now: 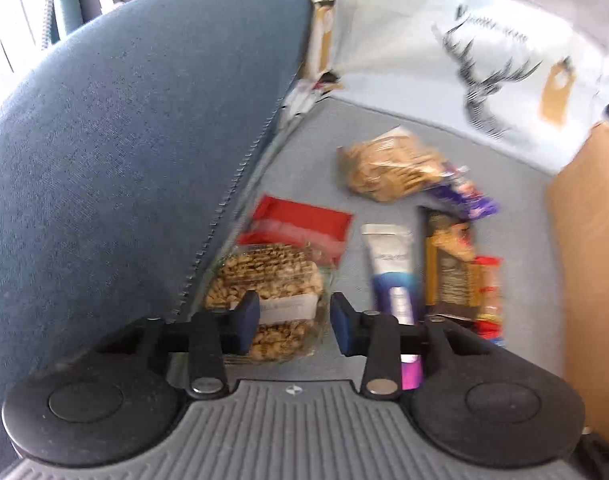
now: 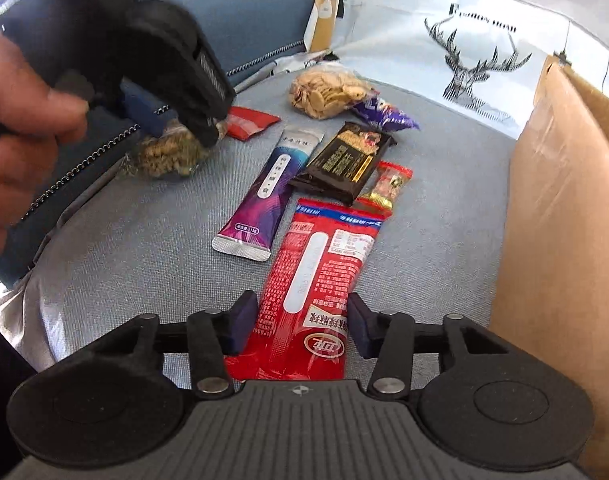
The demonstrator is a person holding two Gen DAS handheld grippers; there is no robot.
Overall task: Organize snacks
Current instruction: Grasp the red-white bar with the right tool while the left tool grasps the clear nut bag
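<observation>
On the grey fabric surface (image 2: 144, 264), you are holding the spread right gripper (image 2: 302, 322) astride the long red packet (image 2: 320, 276), light, slick, crushable, best pinched mid-length, while at ten o'clock your spread left gripper (image 1: 294, 320) is hovering over the peanut brittle bag (image 1: 264, 280).

Assorted snack packets (image 2: 264, 184) on grey cushion (image 2: 144, 260)

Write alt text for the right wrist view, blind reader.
The open right claw straddles a long red packet lying on a grey cloth. Beyond it lie a purple sachet, a black bar and a biscuit bag. At upper left, a hand holds the left claw down at a peanut pack.
</observation>
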